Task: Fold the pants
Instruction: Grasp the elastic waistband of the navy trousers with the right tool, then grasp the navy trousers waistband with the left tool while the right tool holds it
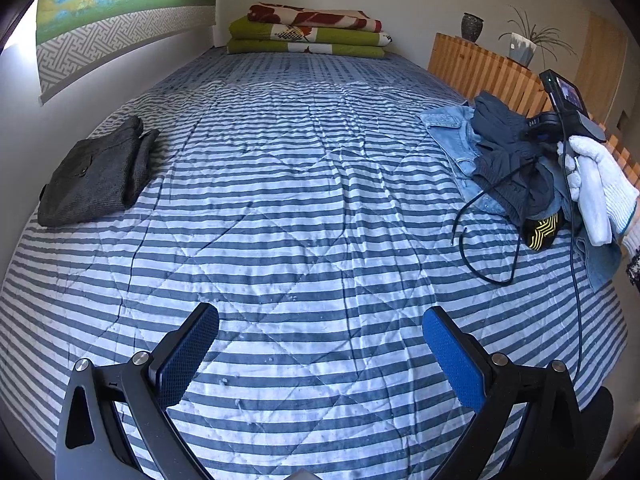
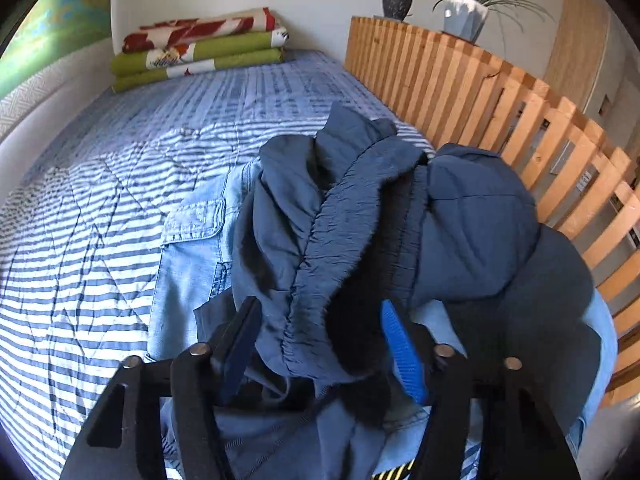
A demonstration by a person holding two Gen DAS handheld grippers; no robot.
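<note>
Right claw [image 2: 320, 344] pinches the gathered waistband of the dark blue nylon pants [image 2: 400, 216], heaped on light denim at the striped bed [image 1: 280, 200] edge, ready for lifting; left claw [image 1: 320, 356] gapes empty.

Striped quilt [image 1: 304, 184], folded blankets [image 1: 308, 34], slatted wooden rail [image 2: 460, 76], dark vase [image 2: 396, 0], potted plant [image 2: 466, 14]

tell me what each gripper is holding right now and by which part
The right gripper is clamped on the dark blue pants at the gathered elastic waistband. The left gripper holds nothing; its jaws stand open over the striped quilt.
</note>
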